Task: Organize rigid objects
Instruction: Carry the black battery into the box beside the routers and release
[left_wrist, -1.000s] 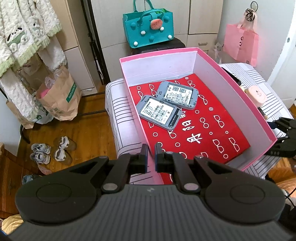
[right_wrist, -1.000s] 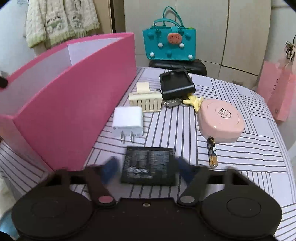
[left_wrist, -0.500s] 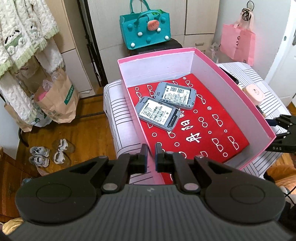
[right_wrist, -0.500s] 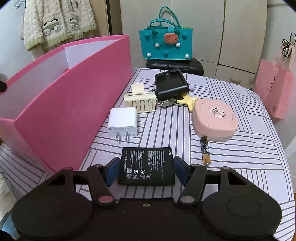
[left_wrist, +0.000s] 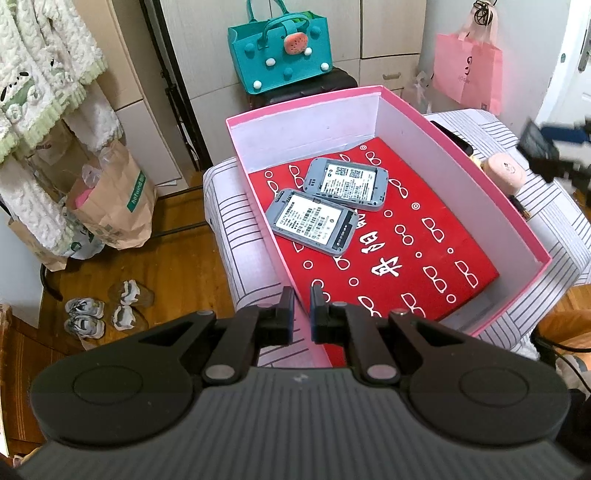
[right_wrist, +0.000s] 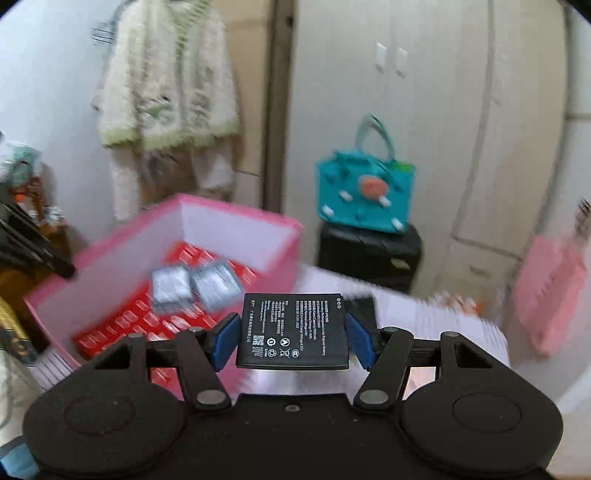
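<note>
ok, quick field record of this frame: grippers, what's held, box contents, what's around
left gripper: shut, empty, poised over the near edge of the pink box
right gripper: shut on black battery, label side up, clear of the table
box contents: two grey devices lying flat, touching, on a red patterned liner
box support: striped tablecloth
other table item: pink round case, right of the box
background: teal bag on a black suitcase
image quality: right wrist view motion-blurred
</note>
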